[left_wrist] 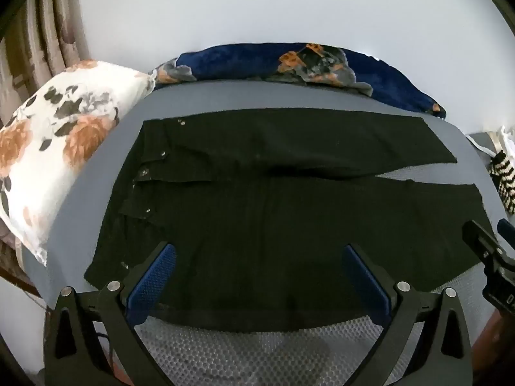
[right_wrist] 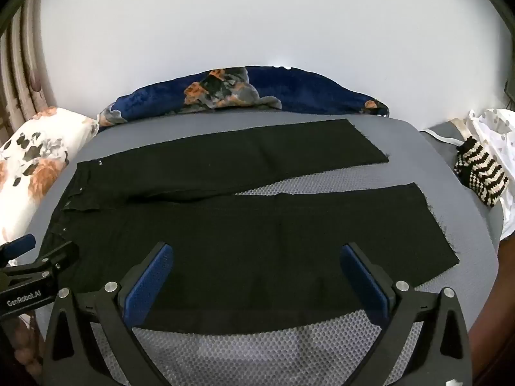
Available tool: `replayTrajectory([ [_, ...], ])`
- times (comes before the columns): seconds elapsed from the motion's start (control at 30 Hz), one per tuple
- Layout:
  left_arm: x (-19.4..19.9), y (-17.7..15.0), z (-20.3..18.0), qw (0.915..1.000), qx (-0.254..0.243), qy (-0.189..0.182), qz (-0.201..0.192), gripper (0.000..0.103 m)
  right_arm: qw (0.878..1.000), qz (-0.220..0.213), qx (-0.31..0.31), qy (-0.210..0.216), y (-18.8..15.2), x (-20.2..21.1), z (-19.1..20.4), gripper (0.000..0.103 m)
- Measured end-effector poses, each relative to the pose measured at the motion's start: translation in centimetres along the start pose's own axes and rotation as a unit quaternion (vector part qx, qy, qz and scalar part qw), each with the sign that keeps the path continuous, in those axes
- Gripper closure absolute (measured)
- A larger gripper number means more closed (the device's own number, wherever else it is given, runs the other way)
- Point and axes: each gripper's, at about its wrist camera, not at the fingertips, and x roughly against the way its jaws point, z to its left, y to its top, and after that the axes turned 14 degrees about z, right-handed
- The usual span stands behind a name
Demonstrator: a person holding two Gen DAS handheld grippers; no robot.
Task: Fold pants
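Observation:
Black pants [left_wrist: 257,199] lie flat on the grey bed, waist to the left and both legs running right, slightly apart at the hems; they also show in the right wrist view [right_wrist: 241,225]. My left gripper [left_wrist: 259,254] is open, hovering over the near leg close to the waist end. My right gripper [right_wrist: 256,254] is open, hovering over the near leg further toward the hems. The right gripper shows at the right edge of the left wrist view [left_wrist: 482,241], and the left gripper at the left edge of the right wrist view [right_wrist: 42,251].
A grey mesh mattress [right_wrist: 257,353] bears the pants. A floral white pillow [left_wrist: 54,148] lies at the left, a dark blue floral blanket [left_wrist: 289,64] along the wall. A striped black and cream cloth [right_wrist: 482,173] and white fabric [right_wrist: 492,128] lie at the right.

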Motion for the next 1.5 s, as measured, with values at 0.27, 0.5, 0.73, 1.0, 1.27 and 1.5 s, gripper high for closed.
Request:
replayTrajectory([
  [0.27, -0.9, -1.1, 0.1, 0.9989, 0.019, -0.033, 0.027, 0.001, 1.0, -0.015, 0.008, -0.003, -1.2, -0.3, -0.8, 0.0],
  [0.5, -1.0, -0.8, 0.5, 0.9991, 0.02, -0.021, 0.031, 0.001, 1.0, -0.005, 0.008, -0.01, -0.7, 0.2, 0.5, 0.0],
  [0.73, -0.9, -0.9, 0.3, 0.9992, 0.018, -0.016, 0.031, 0.001, 1.0, 0.0, 0.002, -0.008, -0.6, 0.1, 0.2, 0.0],
  [1.0, -0.9, -0.9, 0.2, 0.9993, 0.016, -0.011, 0.033, 0.001, 1.0, 0.004, -0.004, -0.01, -0.5, 0.0, 0.0, 0.0],
  [1.27, -1.0, -0.9, 0.4, 0.9992, 0.014, -0.011, 0.035, 0.001, 1.0, 0.005, -0.006, -0.01, -0.5, 0.0, -0.1, 0.0],
  [1.5, -1.0, -1.0, 0.3, 0.9992, 0.014, -0.011, 0.035, 0.001, 1.0, 0.003, -0.004, -0.012, -0.5, -0.1, 0.0, 0.0],
])
